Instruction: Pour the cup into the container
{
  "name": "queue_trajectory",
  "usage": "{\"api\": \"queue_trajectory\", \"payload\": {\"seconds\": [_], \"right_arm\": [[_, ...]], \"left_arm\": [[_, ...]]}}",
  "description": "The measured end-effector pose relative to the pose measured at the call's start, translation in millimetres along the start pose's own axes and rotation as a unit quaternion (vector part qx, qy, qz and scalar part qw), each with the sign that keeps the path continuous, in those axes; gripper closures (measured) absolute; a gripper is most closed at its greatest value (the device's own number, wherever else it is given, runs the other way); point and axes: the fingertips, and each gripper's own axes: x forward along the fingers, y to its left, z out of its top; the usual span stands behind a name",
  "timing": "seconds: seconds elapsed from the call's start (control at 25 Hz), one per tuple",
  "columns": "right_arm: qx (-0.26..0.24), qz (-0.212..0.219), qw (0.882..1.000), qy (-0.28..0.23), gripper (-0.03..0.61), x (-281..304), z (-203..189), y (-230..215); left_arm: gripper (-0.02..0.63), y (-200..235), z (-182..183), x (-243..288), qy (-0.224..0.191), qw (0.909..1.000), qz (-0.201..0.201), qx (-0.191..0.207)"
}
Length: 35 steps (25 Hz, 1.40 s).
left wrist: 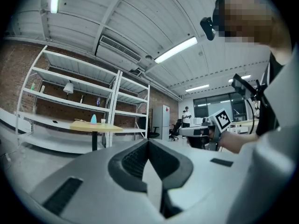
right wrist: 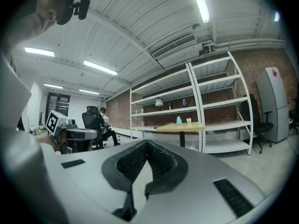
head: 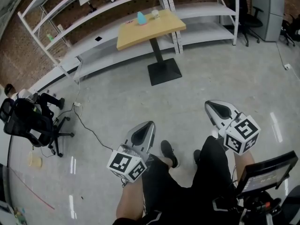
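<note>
A wooden pedestal table (head: 164,28) stands far ahead by the shelving. On it are a small pale blue object (head: 141,18) and a small white cup (head: 155,14). Both gripper views show them far off: blue object (left wrist: 93,119) and cup (left wrist: 103,121), blue object (right wrist: 179,120) and cup (right wrist: 188,121). My left gripper (head: 143,134) and right gripper (head: 220,110) are held level over the floor, well short of the table. Each is shut with nothing between its jaws, as seen at the left gripper (left wrist: 148,141) and the right gripper (right wrist: 147,143).
White metal shelving (head: 93,13) lines the brick wall behind the table. A person sits in a black office chair (head: 28,121) at the left, with a cable (head: 89,128) trailing on the concrete floor. A grey cabinet (head: 272,8) and another chair stand at the back right.
</note>
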Motion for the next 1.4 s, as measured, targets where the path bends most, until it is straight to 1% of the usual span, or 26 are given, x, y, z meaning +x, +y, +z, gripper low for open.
{"api": "queue_trajectory", "payload": {"seconds": [0.12,0.2,0.44,0.64,0.76,0.88,1.0,1.08,1.24,1.4], "right_arm": [[0.002,0.008,1.000,0.002,0.578,23,-7,-1],[0.003,0.010,1.000,0.001,0.578,33,-5,-7],[-0.006,0.011,1.000,0.004,0.578,58,-2,-22],[-0.024,0.028,0.999,-0.001,0.578,78,18,-36],[-0.033,0.038,0.999,-0.004,0.578,91,27,-44],[-0.034,0.039,0.999,-0.010,0.578,105,31,-61],[-0.021,0.031,0.999,-0.008,0.578,116,21,-87],[-0.010,0.025,1.000,-0.013,0.577,125,18,-102],[-0.002,0.029,0.999,-0.024,0.578,139,20,-119],[-0.002,0.043,0.998,-0.036,0.578,147,28,-128]], "left_arm": [[0.614,20,-9,11,0.013,0.9999,-0.001,-0.006],[0.614,28,-9,24,0.013,0.9998,-0.008,-0.008],[0.614,46,1,46,-0.006,0.9999,-0.007,-0.005],[0.614,56,14,68,-0.020,0.9998,-0.002,0.005],[0.614,67,18,85,-0.022,0.9998,0.000,0.001],[0.614,77,12,110,-0.010,0.9999,-0.006,0.001],[0.614,85,-1,139,0.009,0.9998,-0.017,-0.005],[0.614,93,-5,155,0.021,0.9995,-0.022,0.000],[0.614,106,3,180,0.027,0.9994,-0.019,0.009],[0.614,111,18,193,0.035,0.9986,-0.014,0.038]]}}
